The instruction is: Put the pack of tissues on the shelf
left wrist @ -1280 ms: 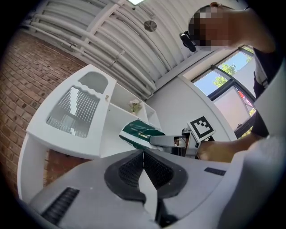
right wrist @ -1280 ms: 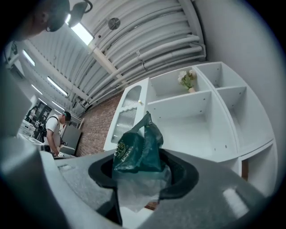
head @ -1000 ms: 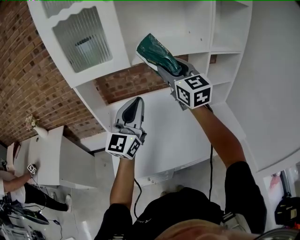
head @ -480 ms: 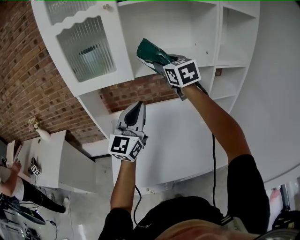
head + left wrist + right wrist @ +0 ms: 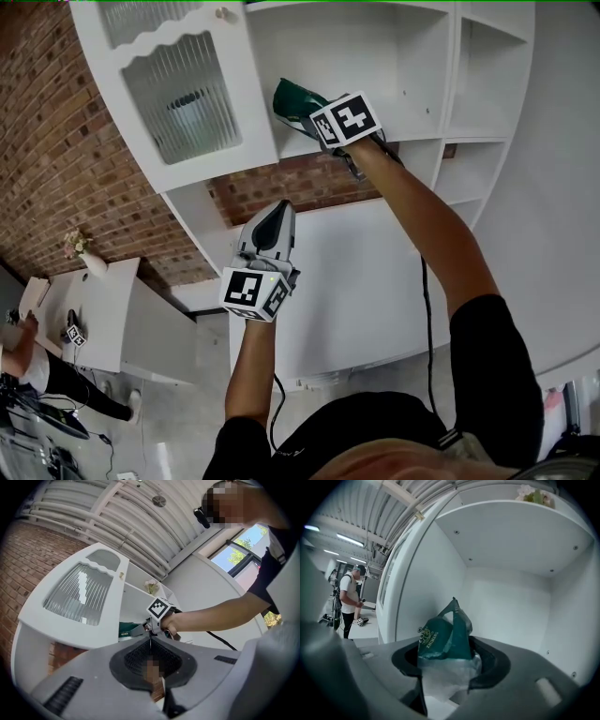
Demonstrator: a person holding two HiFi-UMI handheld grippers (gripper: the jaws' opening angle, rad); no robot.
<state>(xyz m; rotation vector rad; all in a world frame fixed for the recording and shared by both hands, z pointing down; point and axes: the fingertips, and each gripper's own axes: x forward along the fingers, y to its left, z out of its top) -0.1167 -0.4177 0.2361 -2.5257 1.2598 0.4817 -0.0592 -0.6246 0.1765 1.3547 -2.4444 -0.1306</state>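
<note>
In the white shelf (image 5: 398, 52), right tool (image 5: 309, 117) is opening round the tissue pack (image 5: 292, 96); left tool (image 5: 277, 210) closed

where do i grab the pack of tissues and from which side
Grip the pack of tissues across its flat faces at the near, clear-plastic end, coming straight in through the open front of the shelf. The pack is soft, its green end points into the compartment, and walls close the other sides. The right gripper has it that way, jaws now opening.
</note>
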